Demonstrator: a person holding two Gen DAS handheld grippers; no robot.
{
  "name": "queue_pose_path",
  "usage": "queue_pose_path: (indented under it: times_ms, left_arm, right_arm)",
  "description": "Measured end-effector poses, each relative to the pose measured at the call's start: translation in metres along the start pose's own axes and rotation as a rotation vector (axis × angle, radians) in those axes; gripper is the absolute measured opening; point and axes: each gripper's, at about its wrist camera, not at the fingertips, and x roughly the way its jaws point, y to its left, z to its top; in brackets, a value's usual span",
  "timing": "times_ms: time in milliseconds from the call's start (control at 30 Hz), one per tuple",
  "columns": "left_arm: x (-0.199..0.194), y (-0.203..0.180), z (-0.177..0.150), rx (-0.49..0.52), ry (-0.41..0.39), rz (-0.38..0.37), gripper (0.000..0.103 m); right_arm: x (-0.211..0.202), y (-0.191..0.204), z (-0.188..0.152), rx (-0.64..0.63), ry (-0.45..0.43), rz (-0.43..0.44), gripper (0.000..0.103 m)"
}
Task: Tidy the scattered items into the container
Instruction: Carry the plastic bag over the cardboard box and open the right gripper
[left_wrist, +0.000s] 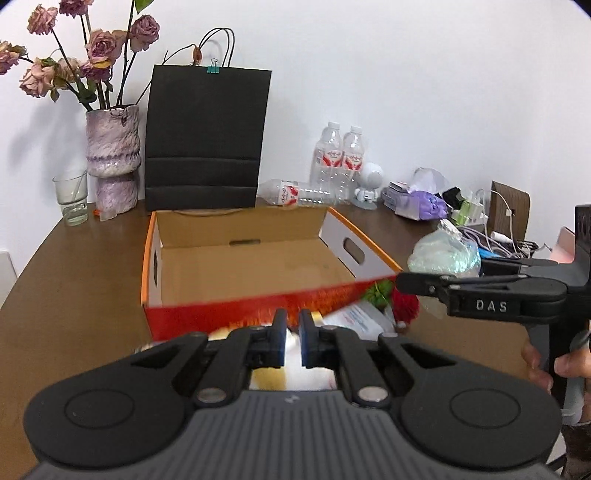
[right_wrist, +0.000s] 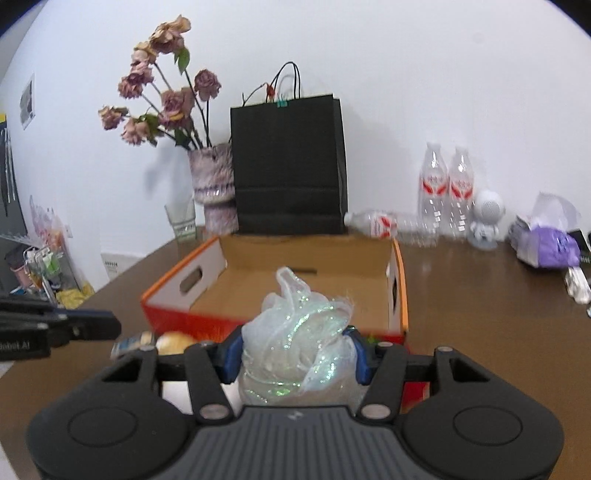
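Observation:
An open cardboard box (left_wrist: 236, 229) with orange-and-red outer walls stands on the brown table, and I see nothing inside it. My left gripper (left_wrist: 291, 332) hovers before its near wall, shut on a thin yellow-and-white packet (left_wrist: 288, 380) that hangs under the fingers. From the right wrist view the left gripper (right_wrist: 110, 326) enters at the left, the packet (right_wrist: 135, 343) at its tip. My right gripper (right_wrist: 295, 354) is shut on a shimmering pale mesh bundle (right_wrist: 299, 332), just short of the box (right_wrist: 306, 254). It also shows at the right in the left wrist view (left_wrist: 436, 271).
A white packet (left_wrist: 362, 317) and a red-and-green item (left_wrist: 402, 302) lie before the box. Behind it stand a black paper bag (left_wrist: 207, 136), a vase of dried roses (left_wrist: 112, 155), a glass (left_wrist: 72, 199) and water bottles (left_wrist: 338, 158). Cables and clutter (left_wrist: 491, 236) fill the right.

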Motion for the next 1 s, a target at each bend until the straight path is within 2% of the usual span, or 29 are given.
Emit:
queue_pose_path:
  times_ms: [167,300,367,400,433,467,500,533,567,633,733,867,933,1000]
  left_arm:
    - [0.041,0.018,0.027,-0.048,0.016,0.031,0.008]
    - [0.081,0.037,0.046,-0.088,0.041,0.091,0.009]
    - [0.103,0.047,0.053,-0.111,0.067,0.121,0.013]
    - [0.112,0.053,0.056,-0.119,0.083,0.130,0.020]
    - [0.121,0.057,0.057,-0.130,0.097,0.140,0.038]
    - [0.128,0.061,0.058,-0.139,0.113,0.152,0.051]
    - [0.133,0.064,0.057,-0.146,0.122,0.168,0.066]
    - [0.133,0.066,0.055,-0.147,0.124,0.182,0.070]
    - [0.131,0.067,0.053,-0.142,0.122,0.184,0.073]
    - [0.119,0.068,0.045,-0.131,0.108,0.173,0.087]
    - [0.089,0.065,0.030,-0.084,0.078,0.163,0.092]
    - [0.036,0.054,0.000,-0.010,0.064,0.092,0.093]
    - [0.013,0.046,-0.020,0.029,0.070,0.053,0.093]
    - [-0.003,0.038,-0.041,0.058,0.092,0.047,0.092]
  right_arm:
    - [0.049,-0.006,0.032,0.009,0.031,-0.012,0.054]
    - [0.088,-0.012,0.043,0.007,0.072,-0.047,0.055]
    - [0.109,-0.014,0.049,-0.001,0.099,-0.074,0.065]
    - [0.120,-0.015,0.051,-0.007,0.119,-0.096,0.071]
    - [0.129,-0.016,0.052,-0.008,0.138,-0.114,0.086]
    - [0.136,-0.017,0.051,-0.006,0.151,-0.124,0.090]
    - [0.141,-0.019,0.050,-0.001,0.162,-0.124,0.090]
    - [0.144,-0.021,0.049,0.009,0.177,-0.119,0.090]
    - [0.143,-0.023,0.047,0.021,0.187,-0.109,0.090]
    - [0.132,-0.026,0.041,0.035,0.181,-0.081,0.090]
    - [0.099,-0.027,0.030,0.025,0.148,-0.038,0.090]
    - [0.044,-0.023,0.004,-0.012,0.121,0.014,0.090]
    - [0.024,-0.020,-0.011,-0.031,0.134,0.020,0.090]
    - [0.010,-0.016,-0.029,-0.048,0.158,0.013,0.090]
